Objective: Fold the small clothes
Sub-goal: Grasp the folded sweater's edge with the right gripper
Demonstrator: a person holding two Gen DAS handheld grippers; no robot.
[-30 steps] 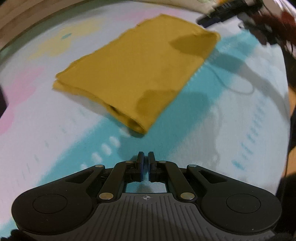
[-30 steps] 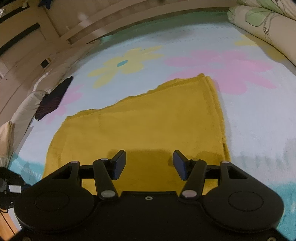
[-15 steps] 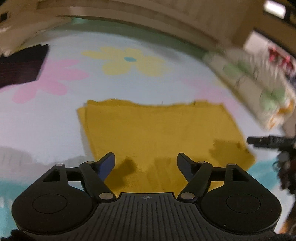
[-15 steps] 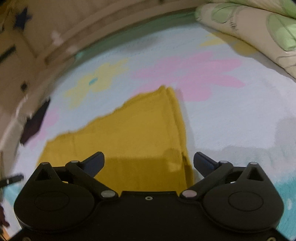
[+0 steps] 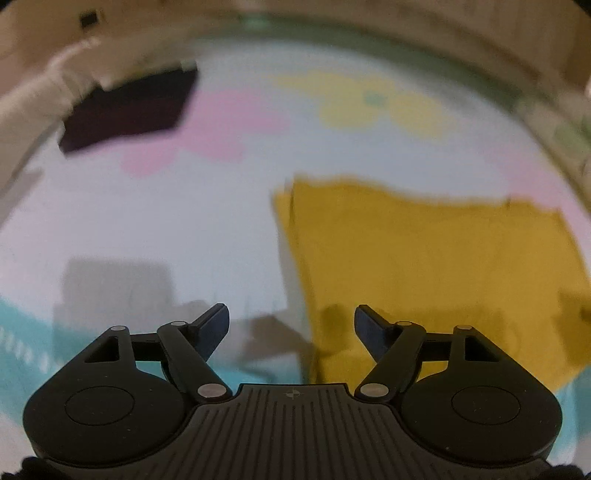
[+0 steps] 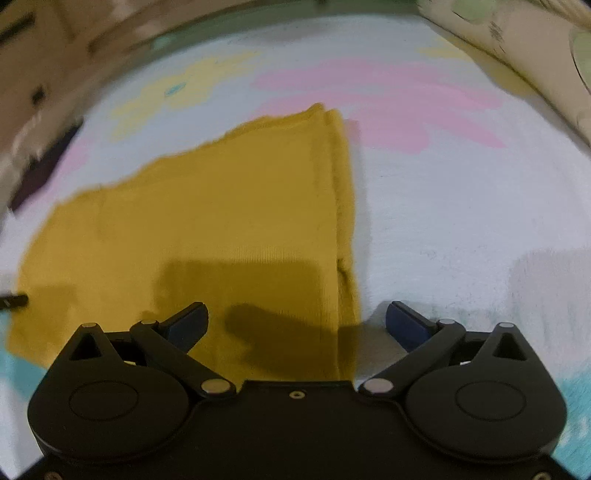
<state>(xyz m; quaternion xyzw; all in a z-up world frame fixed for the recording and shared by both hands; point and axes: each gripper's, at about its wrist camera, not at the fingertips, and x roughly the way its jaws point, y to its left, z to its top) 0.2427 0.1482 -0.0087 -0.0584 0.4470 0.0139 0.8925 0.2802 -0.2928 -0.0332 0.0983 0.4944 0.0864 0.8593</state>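
A mustard-yellow garment (image 5: 424,266) lies folded flat on a flowered bedsheet (image 5: 147,229). In the left wrist view my left gripper (image 5: 291,328) hovers open over the garment's near left corner, nothing between its fingers. In the right wrist view the same yellow garment (image 6: 207,206) fills the left and middle. My right gripper (image 6: 297,325) stands wide open over its near right edge, one finger above the cloth and the other above the sheet. Neither gripper holds anything.
A dark folded cloth (image 5: 129,107) lies at the far left of the sheet. A pillow with a green leaf print (image 6: 517,48) sits at the far right. A wooden bed frame (image 5: 332,14) bounds the far side.
The left gripper went from shut to open and rolled round, so the garment now lies to its right. The right gripper opened wider and shifted toward the garment's right edge.
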